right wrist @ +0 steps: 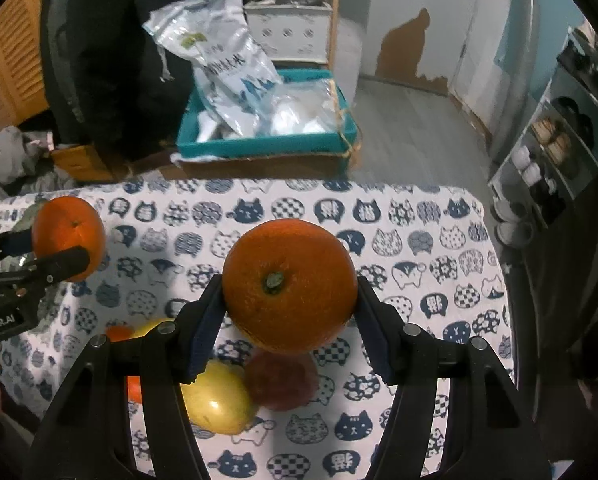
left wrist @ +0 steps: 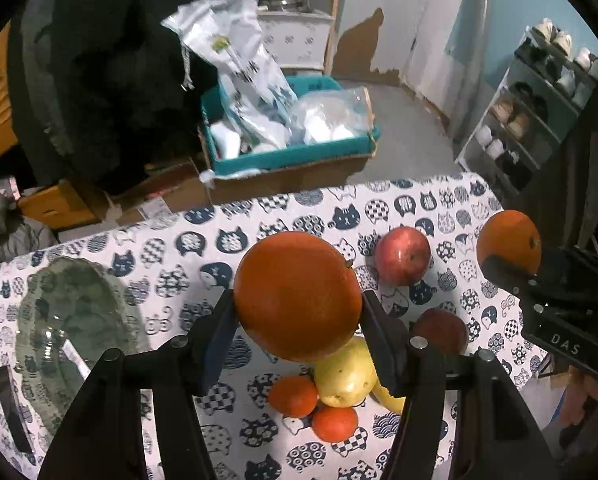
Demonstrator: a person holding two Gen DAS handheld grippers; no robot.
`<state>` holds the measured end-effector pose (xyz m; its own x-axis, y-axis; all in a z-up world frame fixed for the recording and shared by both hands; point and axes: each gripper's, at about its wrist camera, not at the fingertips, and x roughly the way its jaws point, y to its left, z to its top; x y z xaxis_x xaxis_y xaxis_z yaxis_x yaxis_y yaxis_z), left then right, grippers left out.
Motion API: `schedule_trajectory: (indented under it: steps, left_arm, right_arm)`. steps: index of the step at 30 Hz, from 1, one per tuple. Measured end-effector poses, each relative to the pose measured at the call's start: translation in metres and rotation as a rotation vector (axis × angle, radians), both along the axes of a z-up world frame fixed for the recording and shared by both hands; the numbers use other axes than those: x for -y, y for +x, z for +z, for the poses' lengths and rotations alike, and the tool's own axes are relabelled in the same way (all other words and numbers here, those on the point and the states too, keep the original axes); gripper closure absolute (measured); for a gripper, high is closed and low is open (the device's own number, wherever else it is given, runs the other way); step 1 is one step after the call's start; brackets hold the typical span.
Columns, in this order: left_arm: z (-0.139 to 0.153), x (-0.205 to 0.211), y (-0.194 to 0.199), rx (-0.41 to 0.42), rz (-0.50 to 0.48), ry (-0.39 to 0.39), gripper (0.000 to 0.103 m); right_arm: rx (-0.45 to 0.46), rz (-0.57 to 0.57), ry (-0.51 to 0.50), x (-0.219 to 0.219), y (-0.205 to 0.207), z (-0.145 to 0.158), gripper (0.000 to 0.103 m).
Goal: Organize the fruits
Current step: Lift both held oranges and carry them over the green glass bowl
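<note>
My left gripper (left wrist: 297,312) is shut on a large orange (left wrist: 297,294) and holds it above the cat-print tablecloth (left wrist: 203,240). My right gripper (right wrist: 289,308) is shut on a second orange (right wrist: 289,286), also lifted; that orange shows in the left wrist view (left wrist: 509,242), and the left one in the right wrist view (right wrist: 69,236). On the cloth lie a red apple (left wrist: 403,256), another red apple (left wrist: 441,330), a yellow pear (left wrist: 345,376), two small tangerines (left wrist: 293,396) and a yellow fruit (right wrist: 217,398). A glass plate (left wrist: 71,320) sits at the left.
Beyond the table's far edge stand a teal box (left wrist: 287,156) full of plastic bags on cardboard boxes, a wooden shelf (left wrist: 283,8) and a shoe rack (left wrist: 539,108) at the right. A dark coat (left wrist: 111,72) hangs at the back left.
</note>
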<state>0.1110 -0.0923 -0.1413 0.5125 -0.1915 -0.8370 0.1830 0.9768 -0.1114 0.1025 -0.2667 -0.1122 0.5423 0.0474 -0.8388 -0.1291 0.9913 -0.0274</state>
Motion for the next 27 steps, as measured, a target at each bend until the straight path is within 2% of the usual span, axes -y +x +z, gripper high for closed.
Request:
schedule_trajectory:
  steps: [12,27]
  left_arm:
    - [0.037,-0.041,-0.028,0.097,0.053,-0.004,0.041]
    - [0.059,-0.107,-0.054,0.157,0.166,-0.016,0.041]
  right_arm:
    - [0.079,0.080,0.030,-0.036,-0.014,0.038,0.040]
    - [0.127,0.201,0.057,-0.100,-0.018,0.063,0.040]
